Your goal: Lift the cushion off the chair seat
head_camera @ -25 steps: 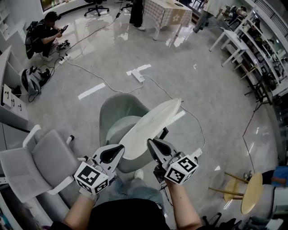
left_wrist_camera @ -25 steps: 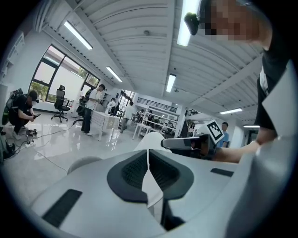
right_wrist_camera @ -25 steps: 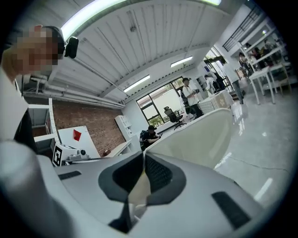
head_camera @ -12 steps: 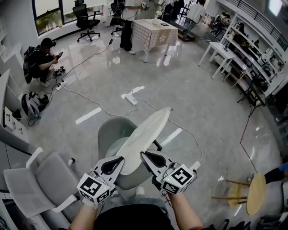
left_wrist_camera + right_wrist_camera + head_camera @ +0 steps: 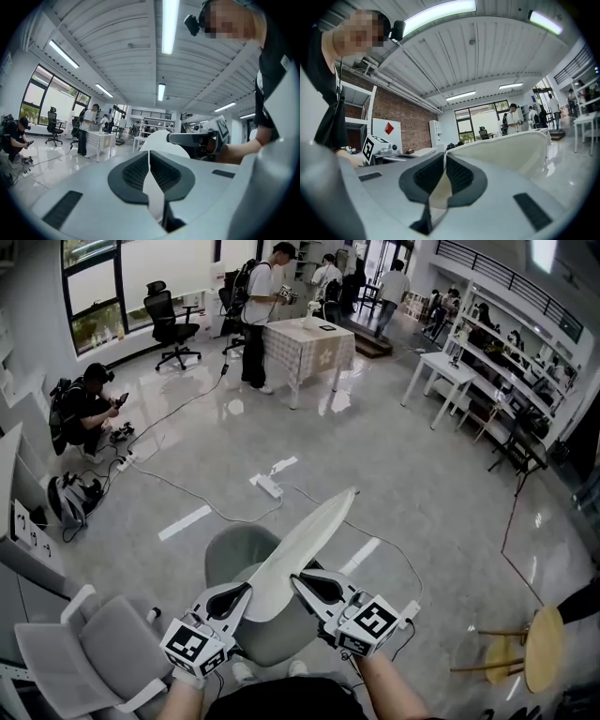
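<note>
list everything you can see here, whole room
cushion: one, cream, held tilted over the round chair
round chair: one, grey-green, on the floor under the cushion
office chair: one, light grey, lower left
swivel chair: one, black, far left by the windows
table: one, checked cloth, far centre
power strip: one, white, on the floor beyond the round chair
stool: one, wooden, lower right
crouching person: one, dark clothes, left
standing person: one, white top, beside the table
left gripper: one, grey, shut on the cushion's near edge
right gripper: one, grey, shut on the cushion's near edge
</note>
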The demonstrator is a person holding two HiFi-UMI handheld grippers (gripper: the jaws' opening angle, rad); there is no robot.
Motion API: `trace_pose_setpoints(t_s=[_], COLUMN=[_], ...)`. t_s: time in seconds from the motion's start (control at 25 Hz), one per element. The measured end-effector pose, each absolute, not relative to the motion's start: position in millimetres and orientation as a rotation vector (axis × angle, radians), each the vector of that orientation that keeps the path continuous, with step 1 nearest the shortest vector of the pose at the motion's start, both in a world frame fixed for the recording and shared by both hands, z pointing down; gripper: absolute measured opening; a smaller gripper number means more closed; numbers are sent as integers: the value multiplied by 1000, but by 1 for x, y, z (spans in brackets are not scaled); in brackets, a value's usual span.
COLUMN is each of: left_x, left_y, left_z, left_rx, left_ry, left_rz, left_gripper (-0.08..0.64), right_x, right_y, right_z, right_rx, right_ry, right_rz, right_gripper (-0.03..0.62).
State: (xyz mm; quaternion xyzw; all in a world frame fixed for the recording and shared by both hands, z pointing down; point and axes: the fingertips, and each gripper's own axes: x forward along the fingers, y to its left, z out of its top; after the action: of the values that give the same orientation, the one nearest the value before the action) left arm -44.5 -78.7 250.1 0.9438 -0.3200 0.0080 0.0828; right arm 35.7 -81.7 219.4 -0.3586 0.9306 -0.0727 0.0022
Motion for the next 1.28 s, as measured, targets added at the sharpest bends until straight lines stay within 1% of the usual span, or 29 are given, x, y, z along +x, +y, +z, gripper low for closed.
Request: trace_pose_setpoints(t_s=[0.44, 0.6, 1.28], left_x=[-37, -38, -36], left_y=[-84, -83, -86], left_z=[242, 244, 249], left_rx=[2845, 2819, 2808], left_ry=[-960, -971, -998], left_rz=[27, 13, 27], left_gripper=[14, 14, 14], right_x=[52, 50, 56], right_y=[-84, -83, -88], right_z=[215, 221, 223], right_rx=[-1127, -1145, -1120], right_ry=[2871, 2913, 2873], right_rz=[-246, -201, -231], right_gripper=[26, 26, 26])
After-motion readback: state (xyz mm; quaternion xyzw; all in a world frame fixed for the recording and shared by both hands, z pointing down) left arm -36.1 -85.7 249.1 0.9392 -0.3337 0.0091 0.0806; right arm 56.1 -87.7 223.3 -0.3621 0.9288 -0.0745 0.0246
